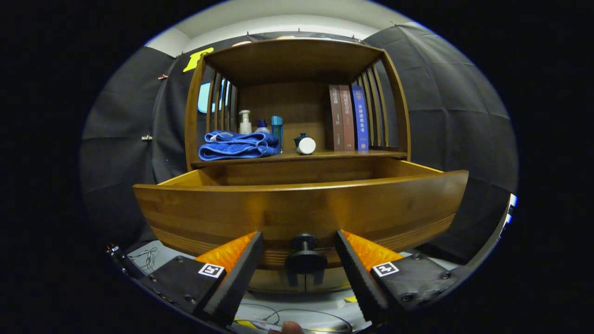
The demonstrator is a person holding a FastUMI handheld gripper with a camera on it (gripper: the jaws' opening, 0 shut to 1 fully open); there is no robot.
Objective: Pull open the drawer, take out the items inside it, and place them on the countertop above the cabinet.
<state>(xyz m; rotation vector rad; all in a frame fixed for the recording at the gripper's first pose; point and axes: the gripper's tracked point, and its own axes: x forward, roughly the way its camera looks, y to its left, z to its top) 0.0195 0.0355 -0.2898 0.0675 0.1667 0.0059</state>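
Observation:
The wooden drawer [297, 208] stands pulled out of the cabinet toward me, its front panel filling the space ahead of the fingers. A dark round knob [305, 257] on that panel sits between my fingers, which stand apart and do not touch it. My gripper [299, 243] is open. The drawer's inside is hidden behind its front panel. Above the drawer runs the wooden countertop [320, 155], holding a folded blue towel [237, 145], several bottles [245, 122], a white round jar [306, 145] lying on its side and three upright books [347, 118].
Slatted wooden sides [375, 106] and a top board close in the countertop shelf. Thin cables [297, 317] lie on the pale surface below the drawer. A fingertip [291, 328] shows at the bottom between the gripper's fingers.

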